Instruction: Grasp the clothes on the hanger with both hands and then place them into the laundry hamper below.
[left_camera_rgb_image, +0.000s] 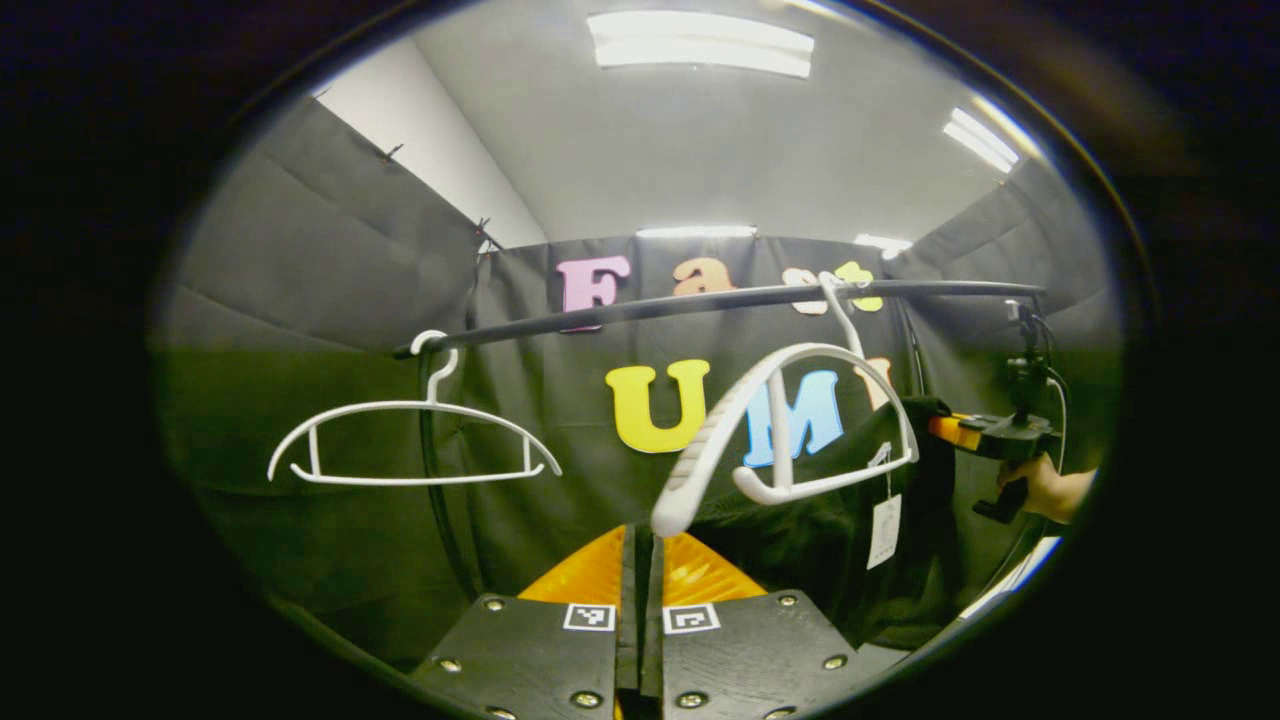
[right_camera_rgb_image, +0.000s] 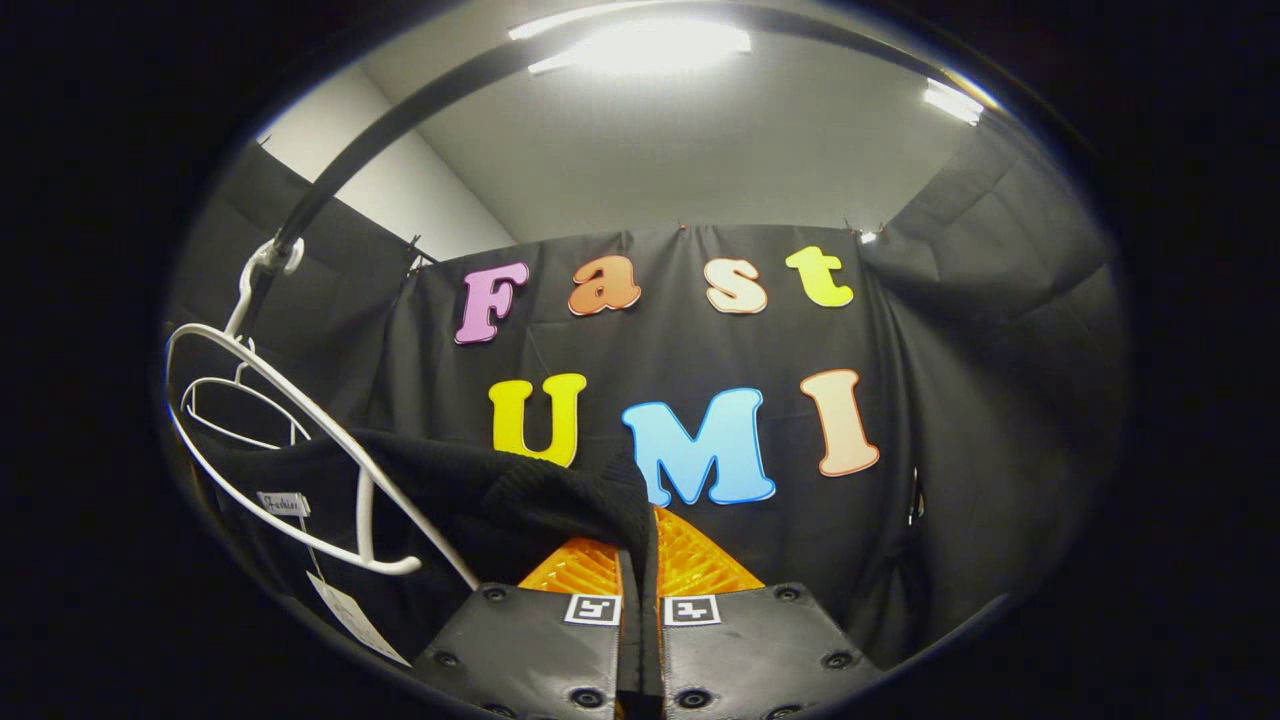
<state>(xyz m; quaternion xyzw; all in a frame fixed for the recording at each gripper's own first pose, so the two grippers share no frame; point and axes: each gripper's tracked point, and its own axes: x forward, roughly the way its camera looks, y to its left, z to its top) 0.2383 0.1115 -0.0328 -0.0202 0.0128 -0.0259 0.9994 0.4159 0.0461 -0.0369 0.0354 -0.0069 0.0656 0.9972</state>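
The black knitted garment (right_camera_rgb_image: 520, 490) hangs partly off a white plastic hanger (left_camera_rgb_image: 790, 420), whose hook sits over a dark metal rail (left_camera_rgb_image: 700, 300). In the left gripper view the dark cloth (left_camera_rgb_image: 820, 530) blends into the black booth wall behind it, so its outline is hard to make out and its lower edge is cut off; a white paper tag (left_camera_rgb_image: 884, 530) dangles in front of it. The right tongs (right_camera_rgb_image: 640, 560) are closed on a fold of the garment, which drapes over their fingertips and runs down between them. In the left gripper view these tongs (left_camera_rgb_image: 945, 428) show farther off at the garment's right edge, held by a hand (left_camera_rgb_image: 1050, 487). The left tongs (left_camera_rgb_image: 640, 565) are closed together just below the hanger's near end; whether any cloth lies between them I cannot tell. A second, bare white plastic hanger (left_camera_rgb_image: 410, 440) hangs further left on the rail, well apart.
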